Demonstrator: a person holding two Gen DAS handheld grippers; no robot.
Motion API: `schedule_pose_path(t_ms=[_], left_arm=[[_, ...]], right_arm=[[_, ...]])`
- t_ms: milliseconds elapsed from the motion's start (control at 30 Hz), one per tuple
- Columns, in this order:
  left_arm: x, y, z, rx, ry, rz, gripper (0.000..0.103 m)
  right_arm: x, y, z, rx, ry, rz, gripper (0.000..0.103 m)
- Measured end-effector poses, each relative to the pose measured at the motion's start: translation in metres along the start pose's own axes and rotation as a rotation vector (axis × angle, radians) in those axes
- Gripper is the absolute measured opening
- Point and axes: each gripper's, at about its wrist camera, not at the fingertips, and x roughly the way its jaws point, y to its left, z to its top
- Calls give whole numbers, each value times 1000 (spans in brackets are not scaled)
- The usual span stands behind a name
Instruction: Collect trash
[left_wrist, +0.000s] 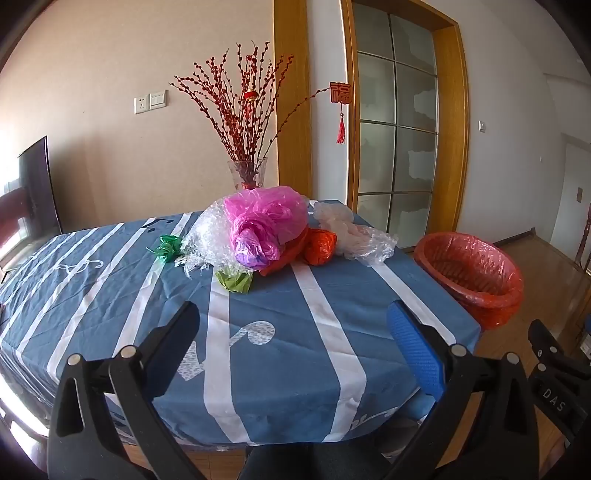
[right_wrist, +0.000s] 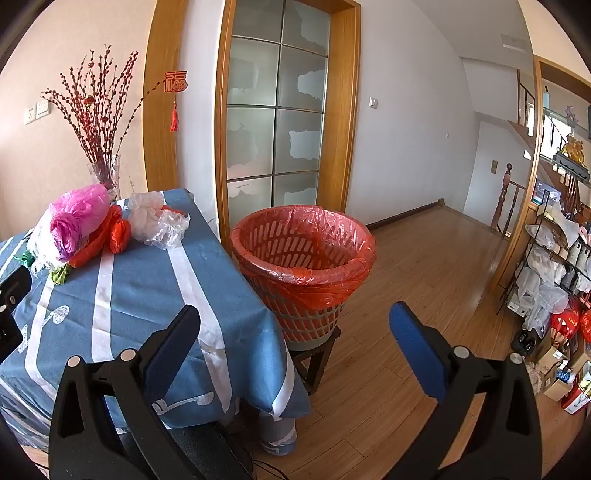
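A heap of plastic trash lies on the far part of the blue striped table (left_wrist: 280, 339): a pink bag (left_wrist: 264, 218), bubble wrap (left_wrist: 203, 240), a green ribbon wad (left_wrist: 168, 248), a light green wad (left_wrist: 234, 281), a red-orange wad (left_wrist: 320, 245) and a clear bag (left_wrist: 356, 236). A basket with a red liner (left_wrist: 469, 273) stands right of the table; in the right wrist view the basket (right_wrist: 303, 251) sits on a stool. My left gripper (left_wrist: 293, 321) is open and empty over the table's near part. My right gripper (right_wrist: 295, 325) is open and empty, before the basket.
A glass vase of red branches (left_wrist: 247, 173) stands behind the heap. A wooden-framed glass door (right_wrist: 277, 110) is behind the basket. Shelves with bags and boxes (right_wrist: 554, 295) line the right side. The floor (right_wrist: 424, 277) is wood.
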Motion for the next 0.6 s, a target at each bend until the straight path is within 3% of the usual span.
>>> schedule_pose_path(t_ms=[600], left_arm=[[0, 0, 0, -1, 3, -1, 99]], right_arm=[[-2, 0, -1, 2, -1, 1, 101]])
